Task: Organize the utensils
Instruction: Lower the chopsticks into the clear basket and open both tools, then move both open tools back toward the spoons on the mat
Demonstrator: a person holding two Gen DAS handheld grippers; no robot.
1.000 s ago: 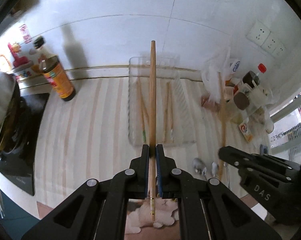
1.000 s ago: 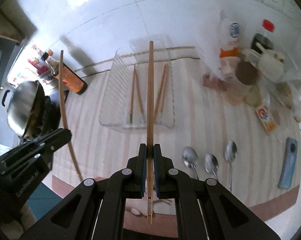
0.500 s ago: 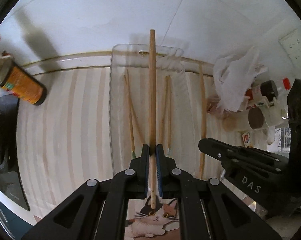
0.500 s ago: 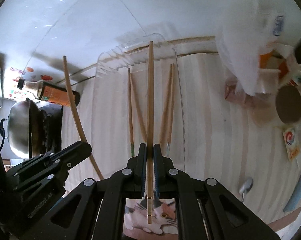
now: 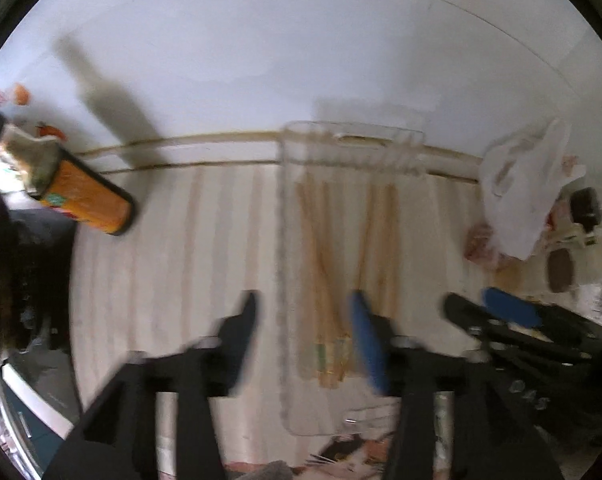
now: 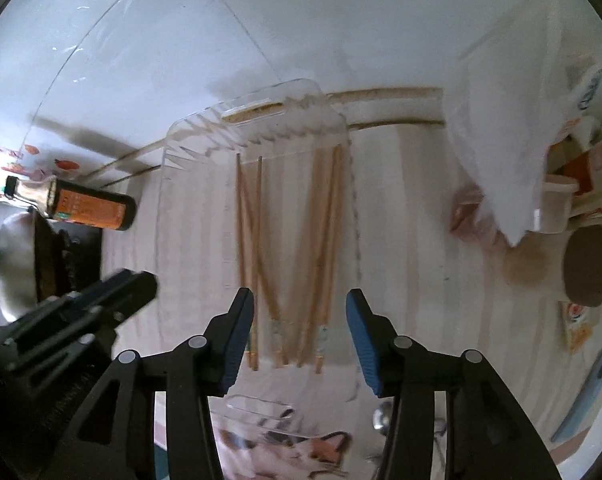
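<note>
Past the near rim of the clear tray (image 6: 189, 140), the chopsticks (image 6: 289, 248) lie lengthwise inside it, pointing straight away from both grippers, and the right gripper (image 6: 299, 320) and left gripper (image 5: 305, 320) hover released, jaws just opened, nothing between them.

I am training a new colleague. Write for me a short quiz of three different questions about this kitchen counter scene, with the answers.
1. True or false: the right hand-held gripper is clamped on a chopstick.
2. Where do the chopsticks lie? A) in the clear plastic tray B) in the wok C) beside the spoon
3. Fill in: the sauce bottle with the orange label stands next to the ____.

Key
1. False: its jaws have just been opening and grip nothing; the chopsticks lie in the tray below.
2. A
3. Wok; both are to the left of the tray.
</note>
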